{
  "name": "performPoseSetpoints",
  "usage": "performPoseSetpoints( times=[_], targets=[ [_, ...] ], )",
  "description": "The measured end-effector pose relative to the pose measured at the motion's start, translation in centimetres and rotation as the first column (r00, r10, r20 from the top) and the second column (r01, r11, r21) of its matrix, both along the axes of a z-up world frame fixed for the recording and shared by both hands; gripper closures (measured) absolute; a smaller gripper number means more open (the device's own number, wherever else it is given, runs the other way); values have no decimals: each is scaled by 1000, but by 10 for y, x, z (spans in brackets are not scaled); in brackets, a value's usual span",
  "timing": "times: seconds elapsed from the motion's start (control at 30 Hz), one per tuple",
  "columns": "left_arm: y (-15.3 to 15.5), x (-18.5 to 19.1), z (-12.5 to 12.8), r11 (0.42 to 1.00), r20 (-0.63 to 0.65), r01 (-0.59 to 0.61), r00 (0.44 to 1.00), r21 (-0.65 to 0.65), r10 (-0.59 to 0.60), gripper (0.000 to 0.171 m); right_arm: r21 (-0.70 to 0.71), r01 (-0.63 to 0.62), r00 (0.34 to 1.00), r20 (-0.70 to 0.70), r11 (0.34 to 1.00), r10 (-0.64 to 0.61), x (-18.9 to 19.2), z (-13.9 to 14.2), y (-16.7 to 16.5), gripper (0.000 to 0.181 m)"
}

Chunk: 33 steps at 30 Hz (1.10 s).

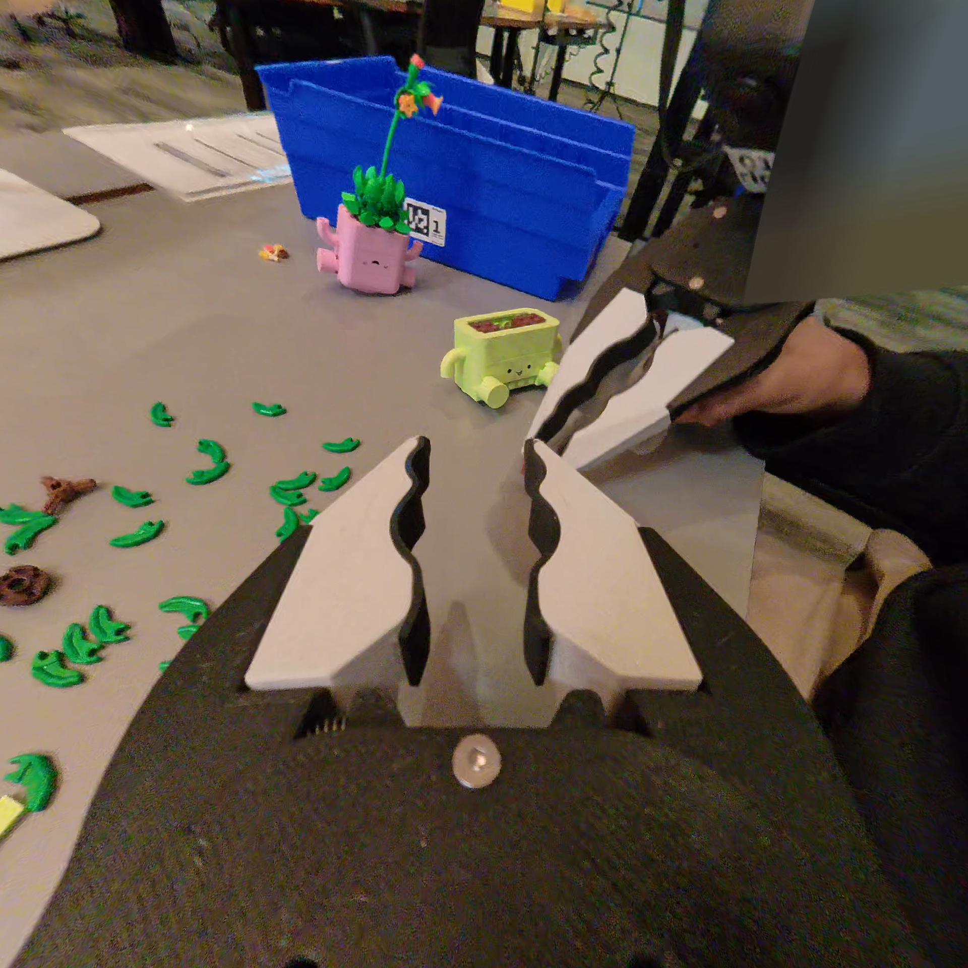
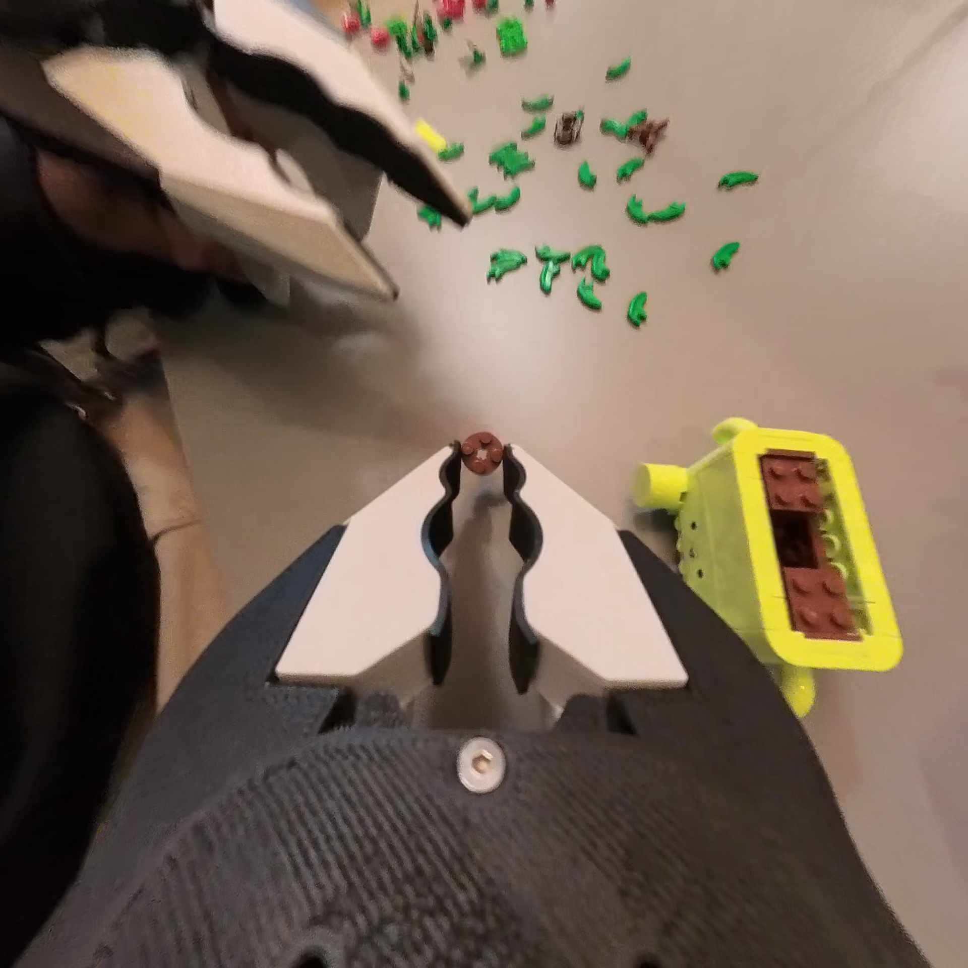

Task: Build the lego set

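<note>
Right tool [image 2: 482, 457] pinches a round brown piece [image 2: 482, 453]; left tool [image 1: 476, 455] gapes empty; blue bin [image 1: 471, 173] wears a white label [image 1: 425, 222].

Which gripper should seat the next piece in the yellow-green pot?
Right. The right gripper already pinches a brown round plate, and the pot, with an open gap between its brown plates, sits just beside it. The left gripper is open and empty.

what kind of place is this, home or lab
Likely a lab or workshop: a blue bin bearing a printed marker tag sits on a grey table, with cables and work tables behind.
</note>
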<state>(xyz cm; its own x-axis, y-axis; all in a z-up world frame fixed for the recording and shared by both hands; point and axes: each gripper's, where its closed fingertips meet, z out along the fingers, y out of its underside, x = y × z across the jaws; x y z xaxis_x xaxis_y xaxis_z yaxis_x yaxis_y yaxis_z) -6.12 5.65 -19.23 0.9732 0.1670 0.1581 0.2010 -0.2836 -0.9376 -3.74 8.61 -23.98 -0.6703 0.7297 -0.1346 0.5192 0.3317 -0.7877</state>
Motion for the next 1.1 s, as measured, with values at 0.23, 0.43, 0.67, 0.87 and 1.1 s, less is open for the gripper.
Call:
performPoseSetpoints(
  times=[0.23,0.43,0.67,0.87,1.1],
  targets=[
    [1,-3,-4,1000,46,2,999,-20,-2,137,64,-63,998,18,996,62,4,-15,-10,167],
    [4,-1,-9,999,51,16,999,-47,-13,137,108,-106,989,-90,988,116,3,-8,-6,126],
    [2,-3,-6,1000,88,18,996,-20,-17,135,42,-124,983,-132,991,128,2,4,-6,127],
    [2,-2,-6,1000,61,16,998,-25,-15,134,-8,-116,984,-134,993,114,0,10,-5,129],
    [4,1,-8,999,34,24,999,-48,-22,133,10,-121,984,-128,993,121,0,7,-6,131]
  ],
)
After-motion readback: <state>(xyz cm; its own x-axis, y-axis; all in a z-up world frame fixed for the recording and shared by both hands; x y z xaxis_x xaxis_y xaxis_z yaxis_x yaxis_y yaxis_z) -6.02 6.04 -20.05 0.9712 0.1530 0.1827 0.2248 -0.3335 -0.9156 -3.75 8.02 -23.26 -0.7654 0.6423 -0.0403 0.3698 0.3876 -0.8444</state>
